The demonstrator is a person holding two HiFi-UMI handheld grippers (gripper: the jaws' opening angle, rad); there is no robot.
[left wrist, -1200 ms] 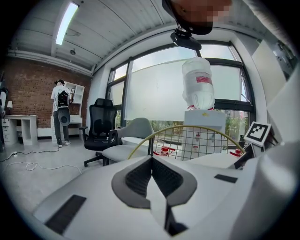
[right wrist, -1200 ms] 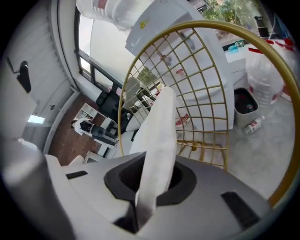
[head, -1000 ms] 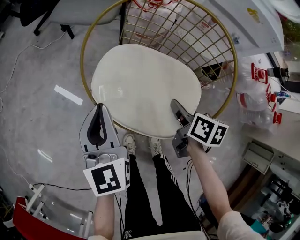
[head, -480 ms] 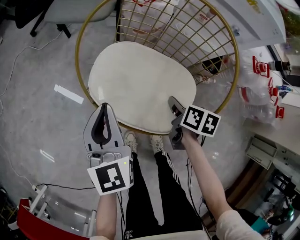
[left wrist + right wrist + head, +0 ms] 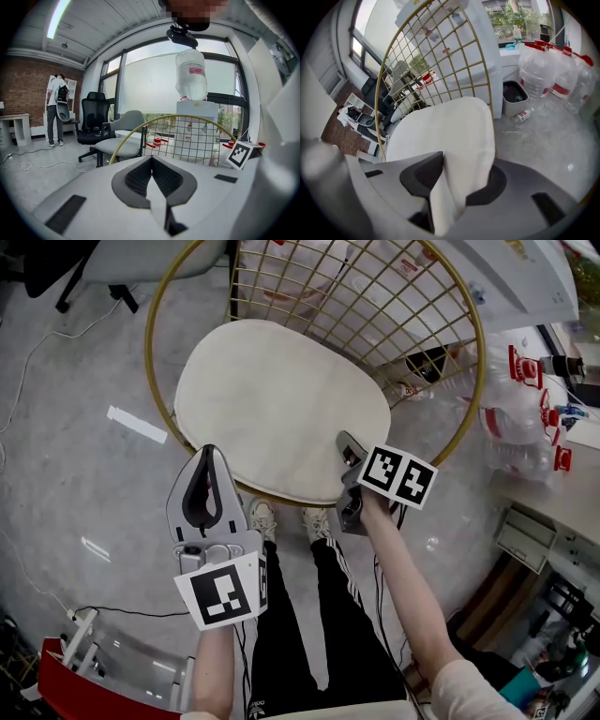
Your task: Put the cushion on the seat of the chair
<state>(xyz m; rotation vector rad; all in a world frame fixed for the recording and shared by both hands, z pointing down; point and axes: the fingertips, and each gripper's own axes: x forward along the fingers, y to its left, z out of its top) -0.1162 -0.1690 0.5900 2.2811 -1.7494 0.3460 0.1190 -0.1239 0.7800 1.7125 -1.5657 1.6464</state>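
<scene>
A cream oval cushion (image 5: 281,404) lies across the seat ring of the gold wire chair (image 5: 155,381). My right gripper (image 5: 345,442) is at the cushion's near right edge. In the right gripper view that edge (image 5: 450,136) fills the gap between the jaws (image 5: 461,173) and touches both pads, and the jaws are opening. My left gripper (image 5: 206,451) hovers just off the cushion's near left edge. It is shut with nothing in it (image 5: 151,157). The chair's wire back (image 5: 187,136) rises beyond it.
Large water bottles (image 5: 525,418) and a white dispenser (image 5: 191,75) stand right of the chair. A black office chair (image 5: 93,126) and a grey chair (image 5: 126,136) stand behind, with a person (image 5: 56,108) farther off. My shoes (image 5: 281,521) are under the seat's front. A cable (image 5: 37,352) trails at left.
My right gripper has sunk with the cushion's near edge, and the cushion lies lower on the seat ring. My left gripper has hardly moved.
</scene>
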